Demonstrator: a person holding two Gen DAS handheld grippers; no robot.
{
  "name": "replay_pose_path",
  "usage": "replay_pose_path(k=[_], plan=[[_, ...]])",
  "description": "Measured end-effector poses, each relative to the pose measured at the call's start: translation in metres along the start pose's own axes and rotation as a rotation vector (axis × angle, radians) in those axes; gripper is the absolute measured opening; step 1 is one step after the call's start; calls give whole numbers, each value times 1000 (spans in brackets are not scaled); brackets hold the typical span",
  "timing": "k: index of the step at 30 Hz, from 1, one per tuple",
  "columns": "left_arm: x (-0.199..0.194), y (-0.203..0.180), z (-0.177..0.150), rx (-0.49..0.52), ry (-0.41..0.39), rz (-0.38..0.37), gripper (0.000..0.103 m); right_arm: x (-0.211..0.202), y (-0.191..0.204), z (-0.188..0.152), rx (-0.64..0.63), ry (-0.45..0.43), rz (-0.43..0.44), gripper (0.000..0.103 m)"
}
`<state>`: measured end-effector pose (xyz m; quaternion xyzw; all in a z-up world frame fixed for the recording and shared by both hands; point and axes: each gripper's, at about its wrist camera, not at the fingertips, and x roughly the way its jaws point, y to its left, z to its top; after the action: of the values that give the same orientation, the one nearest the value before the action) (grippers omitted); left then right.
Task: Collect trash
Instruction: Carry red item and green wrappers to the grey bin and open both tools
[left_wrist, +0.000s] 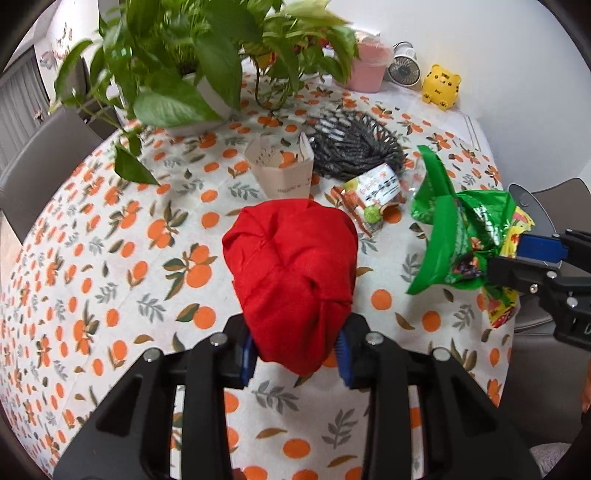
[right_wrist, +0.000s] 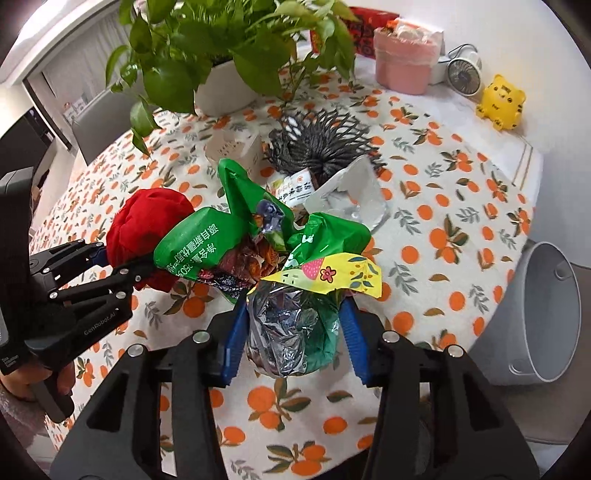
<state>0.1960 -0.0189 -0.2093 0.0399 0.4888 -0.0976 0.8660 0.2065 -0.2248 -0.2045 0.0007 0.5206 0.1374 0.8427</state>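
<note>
Left gripper (left_wrist: 295, 354): jaws clamped on one red cloth bundle (left_wrist: 291, 280), above table (left_wrist: 110, 258) near edge. Right gripper (right_wrist: 291, 332): clamped on one wad of crumpled wrappers (right_wrist: 291, 328). Table far edge: one plant (left_wrist: 177, 55), one pink bin (left_wrist: 367, 68), one fan (left_wrist: 404, 68). One grey bucket (right_wrist: 543, 317) beside table.

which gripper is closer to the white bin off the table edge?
Right. The right gripper, clutching crumpled wrappers, sits just beside the white bin. The left gripper, holding the red cloth, is further away.

Near desk (left_wrist: 110, 332) lies open; far side is crowded by leafy green potted plant (left_wrist: 177, 66) and dark woven net (left_wrist: 354, 144).
</note>
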Motion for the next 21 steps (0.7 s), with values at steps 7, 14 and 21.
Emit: replay_pose_path(k=[7, 14, 21], plan=[[-31, -29, 1, 73, -54, -8, 34, -33, -28, -23, 59, -36, -29, 45], [-49, -84, 10, 179, -92, -71, 34, -71, -78, -50, 164, -85, -97, 46], [-50, -156, 24, 302, -113, -168, 34, -107, -149, -79, 312, -122, -204, 46]])
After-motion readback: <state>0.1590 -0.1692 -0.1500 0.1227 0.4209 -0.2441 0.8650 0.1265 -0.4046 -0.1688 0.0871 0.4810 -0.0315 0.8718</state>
